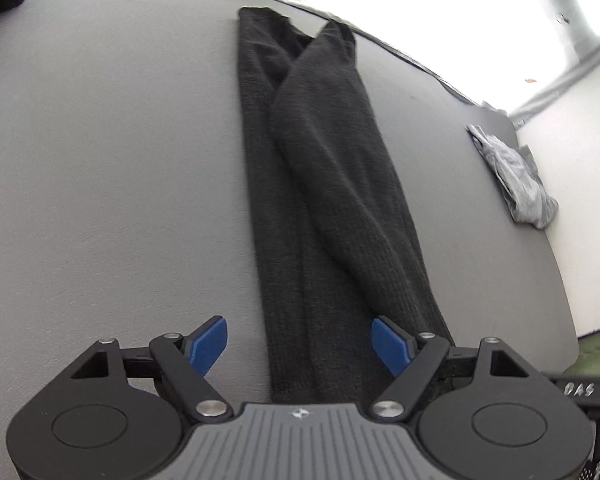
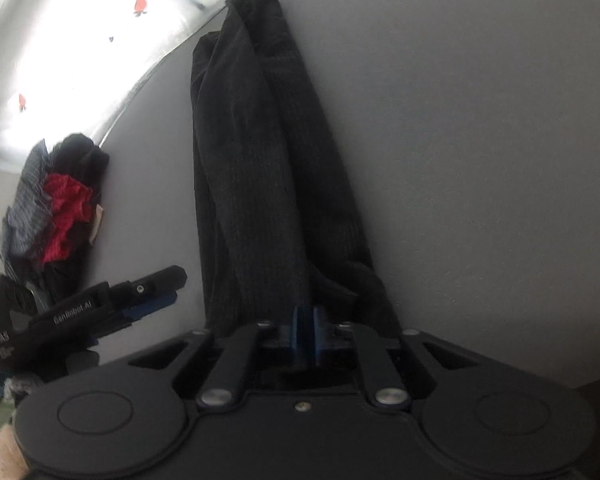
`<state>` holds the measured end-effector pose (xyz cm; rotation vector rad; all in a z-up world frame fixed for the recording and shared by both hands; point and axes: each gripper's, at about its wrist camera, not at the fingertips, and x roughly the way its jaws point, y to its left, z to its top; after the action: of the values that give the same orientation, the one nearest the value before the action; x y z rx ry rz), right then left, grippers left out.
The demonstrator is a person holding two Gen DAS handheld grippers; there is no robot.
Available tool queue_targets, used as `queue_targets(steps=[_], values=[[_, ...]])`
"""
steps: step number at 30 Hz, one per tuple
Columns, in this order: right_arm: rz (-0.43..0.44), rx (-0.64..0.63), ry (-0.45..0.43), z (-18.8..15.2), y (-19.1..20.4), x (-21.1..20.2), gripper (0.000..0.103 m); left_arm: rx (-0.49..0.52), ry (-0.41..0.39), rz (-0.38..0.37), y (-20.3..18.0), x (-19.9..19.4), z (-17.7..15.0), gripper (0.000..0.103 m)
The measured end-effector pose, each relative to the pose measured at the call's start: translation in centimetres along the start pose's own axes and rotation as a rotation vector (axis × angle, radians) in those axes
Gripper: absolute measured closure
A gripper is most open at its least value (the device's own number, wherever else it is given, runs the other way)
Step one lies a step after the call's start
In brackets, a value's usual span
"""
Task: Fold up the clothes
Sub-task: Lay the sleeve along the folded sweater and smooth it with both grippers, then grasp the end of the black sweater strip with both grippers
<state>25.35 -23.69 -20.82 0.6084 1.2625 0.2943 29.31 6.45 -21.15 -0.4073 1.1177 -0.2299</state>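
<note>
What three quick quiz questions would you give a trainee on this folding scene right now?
1. True or false: the left gripper is shut.
2. Which lies near the grey table's right edge in the left wrist view? A) a red towel B) a crumpled grey garment C) a shoe
3. Fill in: the long black garment lies beside a clothes pile holding one bright ___ piece.
Key: 1 false; 2 B; 3 red.

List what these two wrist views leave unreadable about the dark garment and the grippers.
- Dark garment, near end: left wrist view, hidden under the left gripper.
- Right gripper: right wrist view, blue pads close together at the cloth; a pinch cannot be confirmed in the dark blur.
- Clothes pile: right wrist view, pieces too blurred to count.
</note>
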Motion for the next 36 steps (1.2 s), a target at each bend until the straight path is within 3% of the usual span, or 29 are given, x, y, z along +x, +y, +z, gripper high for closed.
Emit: queue_targets(steps=[1, 7, 9, 11, 13, 15, 18, 19, 20, 21, 25, 28, 31, 36], values=[[0.007, -0.002, -0.012, 0.0, 0.0, -0.2, 0.051, 0.010, 0.004, -0.001, -0.3, 0.1, -0.1, 0.022], [0.046, -0.020, 0.026, 0.1, 0.3, 1.4, 0.050, 0.010, 0.030, 0.013, -0.6, 0.6, -0.8, 0.022], [0.052, -0.081, 0.057, 0.1, 0.9, 2.0, 0.066, 0.005, 0.022, 0.023, -0.6, 0.5, -0.9, 0.022], [0.064, -0.164, 0.079, 0.3, 2.3, 2.4, 0.091, -0.007, 0.013, 0.035, -0.3, 0.2, -1.0, 0.021], [0.098, -0.218, 0.081, 0.5, 3.7, 1.8, 0.095, -0.032, 0.004, 0.046, 0.1, 0.0, -1.0, 0.021], [0.217, -0.207, 0.058, 1.0, 4.3, 0.4, 0.096, -0.072, -0.013, 0.056, 0.7, -0.4, -1.0, 0.021], [0.554, -0.013, 0.016, 1.7, 2.7, -1.2, 0.096, -0.122, -0.034, 0.056, 1.6, -1.0, -1.0, 0.020], [0.624, 0.061, 0.010, 1.8, 1.7, -1.3, 0.096, -0.140, -0.041, 0.054, 1.9, -1.1, -1.0, 0.019], [0.640, 0.114, 0.014, 1.8, 0.6, -1.1, 0.096, -0.159, -0.048, 0.052, 2.2, -1.3, -0.9, 0.018], [0.599, 0.140, 0.028, 1.8, -0.4, -0.6, 0.096, -0.168, -0.049, 0.057, 2.4, -1.3, -1.0, 0.018], [0.223, 0.098, 0.134, 0.8, -3.5, 2.1, 0.095, -0.183, -0.044, 0.073, 2.7, -1.4, -1.3, 0.018], [0.136, 0.144, 0.188, 0.0, -4.6, 2.9, 0.090, -0.164, -0.027, 0.083, 2.5, -1.3, -1.5, 0.018], [0.142, 0.096, 0.136, 0.2, -3.8, 1.7, 0.061, -0.129, 0.002, 0.076, 1.9, -0.8, -1.6, 0.018], [0.072, -0.048, 0.031, 0.5, -2.3, 0.2, 0.043, -0.059, 0.107, -0.045, 0.3, 0.6, -2.2, 0.018]])
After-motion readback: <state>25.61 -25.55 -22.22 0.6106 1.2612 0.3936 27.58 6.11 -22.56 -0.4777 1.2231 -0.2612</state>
